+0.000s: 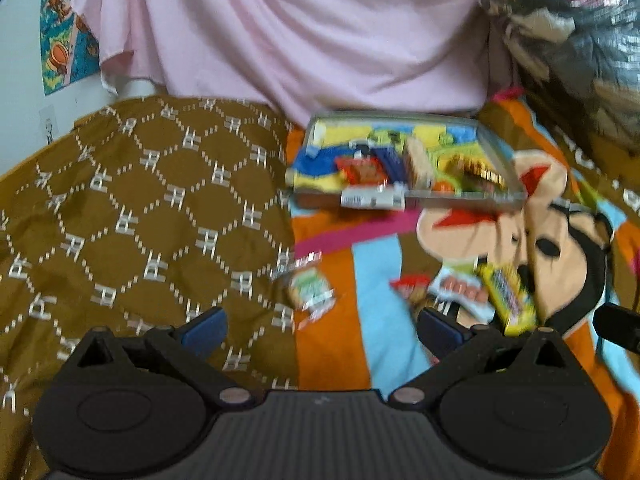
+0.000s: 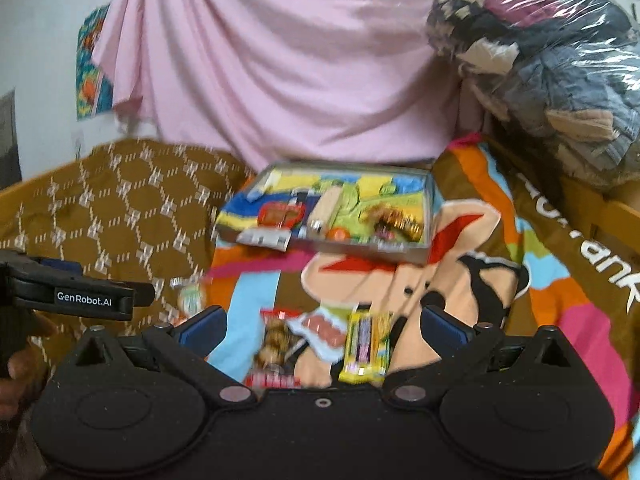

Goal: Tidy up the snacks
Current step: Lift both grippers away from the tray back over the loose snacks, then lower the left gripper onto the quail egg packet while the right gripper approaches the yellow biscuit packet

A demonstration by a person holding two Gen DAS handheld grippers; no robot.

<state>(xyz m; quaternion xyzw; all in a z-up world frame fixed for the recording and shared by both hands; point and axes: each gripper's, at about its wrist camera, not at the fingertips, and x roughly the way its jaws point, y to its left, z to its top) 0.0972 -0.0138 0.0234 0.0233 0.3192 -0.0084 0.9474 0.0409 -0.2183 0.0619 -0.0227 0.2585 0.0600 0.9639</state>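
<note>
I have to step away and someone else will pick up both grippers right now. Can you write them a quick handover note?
Left gripper: open, empty, hovering over the bed near the green-wrapped snack.
Right gripper: open, empty, above the loose pile.
Clear tray sits farther back on the cartoon blanket; several snacks are already in it.
Still loose: yellow bar, red packet, white-and-blue packet, and the green-wrapped snack off to the left.
Left to do: move those four into the tray.
</note>
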